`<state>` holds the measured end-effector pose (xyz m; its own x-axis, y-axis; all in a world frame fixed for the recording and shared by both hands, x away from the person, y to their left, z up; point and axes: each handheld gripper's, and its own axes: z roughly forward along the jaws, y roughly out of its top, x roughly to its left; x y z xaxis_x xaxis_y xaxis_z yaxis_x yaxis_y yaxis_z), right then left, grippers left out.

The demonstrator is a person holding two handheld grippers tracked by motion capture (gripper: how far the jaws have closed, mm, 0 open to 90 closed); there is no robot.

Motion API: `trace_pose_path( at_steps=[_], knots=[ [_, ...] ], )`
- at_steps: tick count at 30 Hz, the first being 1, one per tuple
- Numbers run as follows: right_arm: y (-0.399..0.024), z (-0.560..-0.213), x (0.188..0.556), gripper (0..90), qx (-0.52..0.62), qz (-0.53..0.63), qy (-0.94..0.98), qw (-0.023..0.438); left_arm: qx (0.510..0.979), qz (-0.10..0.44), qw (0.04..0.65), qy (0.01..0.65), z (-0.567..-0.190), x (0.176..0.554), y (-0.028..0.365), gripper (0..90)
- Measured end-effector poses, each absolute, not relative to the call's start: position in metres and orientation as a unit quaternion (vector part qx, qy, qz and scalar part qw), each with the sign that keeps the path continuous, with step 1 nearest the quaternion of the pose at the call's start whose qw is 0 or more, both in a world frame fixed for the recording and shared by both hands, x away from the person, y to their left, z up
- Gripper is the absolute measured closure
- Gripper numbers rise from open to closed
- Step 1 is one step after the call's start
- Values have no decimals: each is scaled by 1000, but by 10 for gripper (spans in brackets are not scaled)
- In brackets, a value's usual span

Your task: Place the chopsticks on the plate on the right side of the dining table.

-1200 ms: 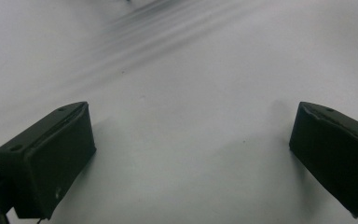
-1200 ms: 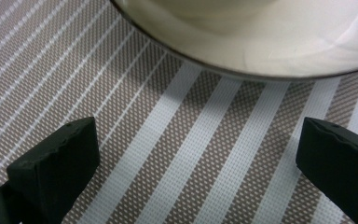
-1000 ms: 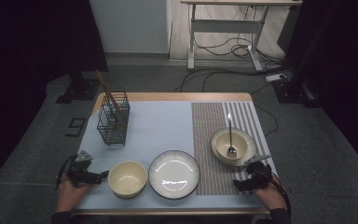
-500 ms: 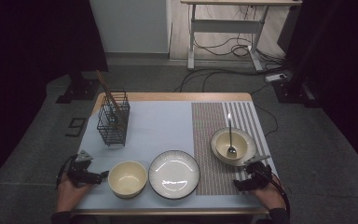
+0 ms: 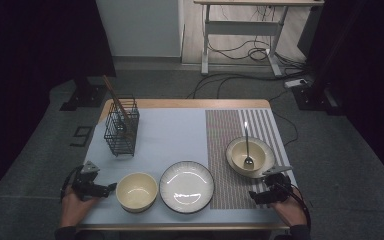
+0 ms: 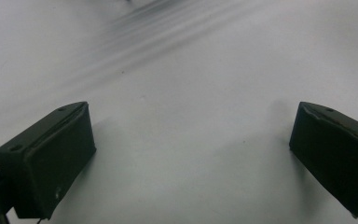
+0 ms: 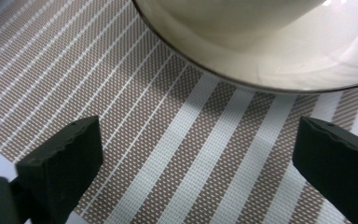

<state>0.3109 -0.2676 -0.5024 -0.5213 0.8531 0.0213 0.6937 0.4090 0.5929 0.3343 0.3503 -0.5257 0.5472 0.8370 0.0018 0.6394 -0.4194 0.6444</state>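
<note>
The cream bowl [image 5: 137, 191] sat on the pale blue mat [image 5: 170, 135] near the front edge of the table [image 5: 180, 103], just to the right of the left gripper [image 5: 111, 187], which rested low on the mat with its jaws spread wide and holding nothing; in the left gripper view the left gripper [image 6: 191, 154] showed bare mat between its two black jaws. Right of that bowl, close beside it, lay a white ribbed plate [image 5: 186, 186], its right edge overlapping the brown striped placemat [image 5: 232, 130]. Farther right on the placemat stood a second bowl [image 5: 249, 153] with a metal spoon [image 5: 247, 145] leaning in it, handle pointing away from the person. The right gripper [image 5: 253, 196] lay at the placemat's front corner, near that bowl but apart from it, its jaws likewise wide apart and empty; in the right gripper view the right gripper [image 7: 196, 154] had striped weave between its jaws and the bowl's rim [image 7: 261, 56] just ahead. A black wire basket [image 5: 121, 132] holding chopsticks [image 5: 116, 100] stood well back on the left.
</note>
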Motion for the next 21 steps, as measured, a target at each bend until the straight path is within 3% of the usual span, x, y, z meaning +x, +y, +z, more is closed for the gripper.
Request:
trace_pose_path(
  at_steps=[13,18,21],
  knots=[
    [-265,-467,299,241,460,345,800,171,826,164,301,447,-526,334,350,0],
    [-256,-459,301,241,450,346,802,185,826,164,301,447,-526,334,350,0],
    [-252,-453,303,180,448,353,802,178,826,165,301,447,-526,334,350,0]
  ],
)
